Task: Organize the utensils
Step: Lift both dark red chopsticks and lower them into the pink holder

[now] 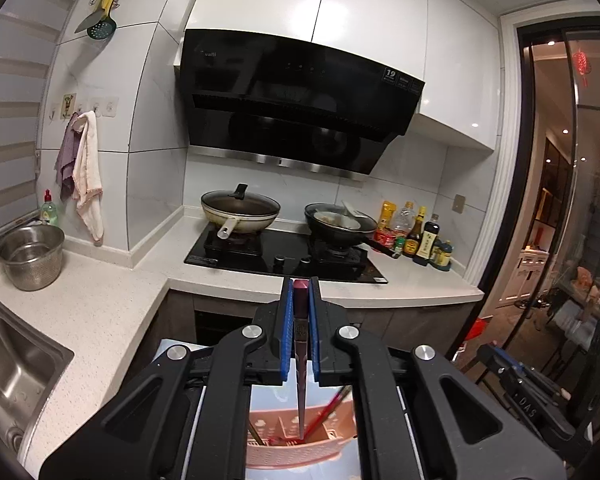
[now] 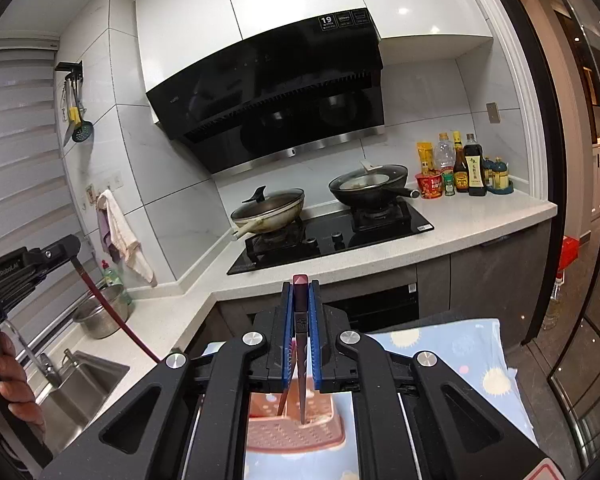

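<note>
In the left wrist view my left gripper (image 1: pixel 301 280) is shut on a dark red chopstick (image 1: pixel 301 332). The chopstick hangs point down over a pink slotted basket (image 1: pixel 300 446), which holds red chopsticks (image 1: pixel 328 412). In the right wrist view my right gripper (image 2: pixel 300 283) is shut on a dark chopstick (image 2: pixel 301 360) whose tip hangs above the pink basket (image 2: pixel 296 434); a second stick (image 2: pixel 286 394) leans beside it. The left gripper (image 2: pixel 74 250) also shows at the left edge, held by a hand (image 2: pixel 12 380), its red chopstick (image 2: pixel 112 316) slanting down.
The basket rests on a blue patterned cloth (image 2: pixel 460 352). Beyond are an L-shaped white counter (image 1: pixel 100 304), a steel sink (image 1: pixel 16 364), a steel pot (image 1: pixel 32 256), a black hob (image 1: pixel 284 256) with two pans, and sauce bottles (image 1: pixel 420 236). A glass door stands at the right.
</note>
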Demonstrator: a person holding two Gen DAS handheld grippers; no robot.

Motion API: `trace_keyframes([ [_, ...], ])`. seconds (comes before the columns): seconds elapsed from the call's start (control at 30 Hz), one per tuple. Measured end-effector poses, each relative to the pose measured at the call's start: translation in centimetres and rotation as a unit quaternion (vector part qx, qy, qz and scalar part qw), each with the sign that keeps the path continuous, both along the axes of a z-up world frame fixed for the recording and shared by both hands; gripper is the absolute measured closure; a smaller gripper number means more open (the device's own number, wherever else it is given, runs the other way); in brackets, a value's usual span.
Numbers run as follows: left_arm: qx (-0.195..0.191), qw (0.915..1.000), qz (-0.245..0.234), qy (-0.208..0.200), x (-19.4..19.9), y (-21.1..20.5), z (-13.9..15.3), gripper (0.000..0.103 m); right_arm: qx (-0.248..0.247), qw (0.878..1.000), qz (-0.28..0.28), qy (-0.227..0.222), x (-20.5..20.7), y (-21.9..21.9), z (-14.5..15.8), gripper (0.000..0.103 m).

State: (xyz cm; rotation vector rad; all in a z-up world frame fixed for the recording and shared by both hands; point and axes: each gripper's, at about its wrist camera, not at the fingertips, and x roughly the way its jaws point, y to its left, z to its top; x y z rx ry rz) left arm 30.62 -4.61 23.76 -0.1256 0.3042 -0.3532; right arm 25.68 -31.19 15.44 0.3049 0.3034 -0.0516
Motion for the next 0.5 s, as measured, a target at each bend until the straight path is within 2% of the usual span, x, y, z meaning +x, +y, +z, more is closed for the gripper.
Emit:
trace_keyframes([
  [0.17,0.009,0.9998,0.016,0.006,2.4,0.4,-1.1,0.096,-0.007,1.0,0.003,0.016,2.9,0.2,-1.1,0.096],
  [0.5,0.019,0.9983,0.024,0.05,5.4,0.8,-5.1,0.096,-0.021,0.998,0.008,0.063,6.9,1.1,-5.1,0.096],
])
